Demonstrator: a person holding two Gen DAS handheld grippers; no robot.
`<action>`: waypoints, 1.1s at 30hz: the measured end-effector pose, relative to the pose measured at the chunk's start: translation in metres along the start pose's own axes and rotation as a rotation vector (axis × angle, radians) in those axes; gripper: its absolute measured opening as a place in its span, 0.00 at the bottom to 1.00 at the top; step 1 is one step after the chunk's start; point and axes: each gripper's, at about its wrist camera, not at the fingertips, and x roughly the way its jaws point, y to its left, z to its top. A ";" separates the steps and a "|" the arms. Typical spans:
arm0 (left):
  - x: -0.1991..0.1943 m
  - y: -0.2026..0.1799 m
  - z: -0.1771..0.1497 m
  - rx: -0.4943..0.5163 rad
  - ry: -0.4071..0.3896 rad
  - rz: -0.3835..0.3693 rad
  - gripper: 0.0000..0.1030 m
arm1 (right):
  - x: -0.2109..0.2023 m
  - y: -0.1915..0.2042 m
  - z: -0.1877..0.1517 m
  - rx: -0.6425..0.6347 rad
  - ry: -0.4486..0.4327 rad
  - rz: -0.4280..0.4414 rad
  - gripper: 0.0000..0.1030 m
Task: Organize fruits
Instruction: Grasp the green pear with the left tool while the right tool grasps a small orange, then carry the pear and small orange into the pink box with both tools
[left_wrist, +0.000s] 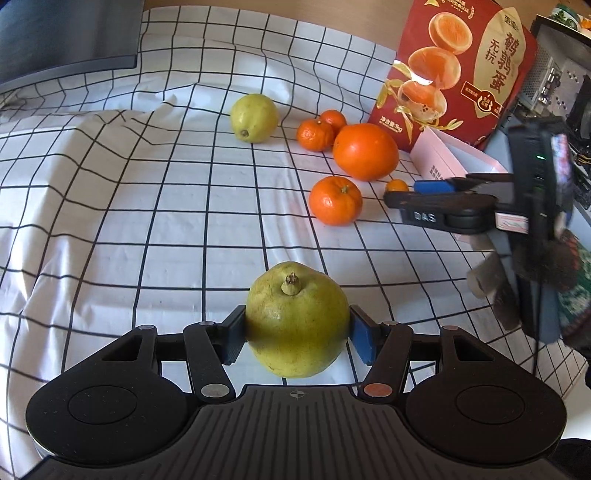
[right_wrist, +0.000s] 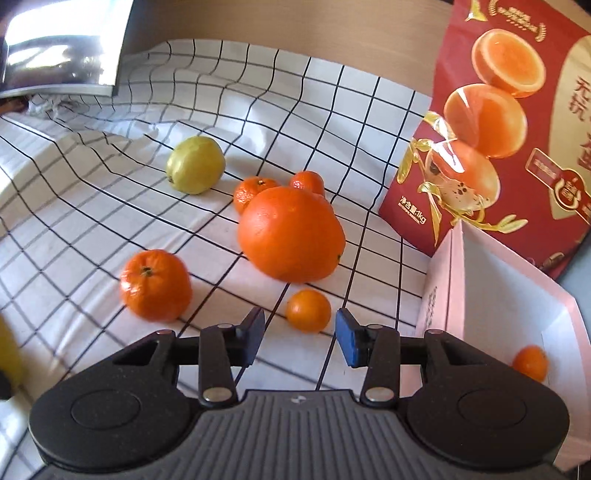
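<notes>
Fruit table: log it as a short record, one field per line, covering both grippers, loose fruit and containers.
left gripper: shut on the green pear
right gripper: open, holding nothing, fingers near the smallest tangerine
loose on the checked cloth: yellow-green pear, large orange, tangerine with stem, two tangerines behind the orange
pink box: one tangerine inside
behind box: red bag

Home room, checked cloth (left_wrist: 155, 206) over a table, red food bag (left_wrist: 458, 70), computer hardware (left_wrist: 550, 74) alongside
</notes>
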 end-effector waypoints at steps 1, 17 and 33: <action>0.000 0.000 0.000 -0.002 0.001 0.000 0.61 | 0.003 0.000 0.000 -0.003 0.004 -0.003 0.41; 0.008 -0.012 0.008 0.042 0.009 -0.036 0.61 | -0.028 -0.013 -0.003 0.097 0.028 0.147 0.27; 0.030 -0.039 0.018 0.131 0.036 -0.116 0.62 | -0.074 -0.036 -0.068 0.348 0.110 0.258 0.27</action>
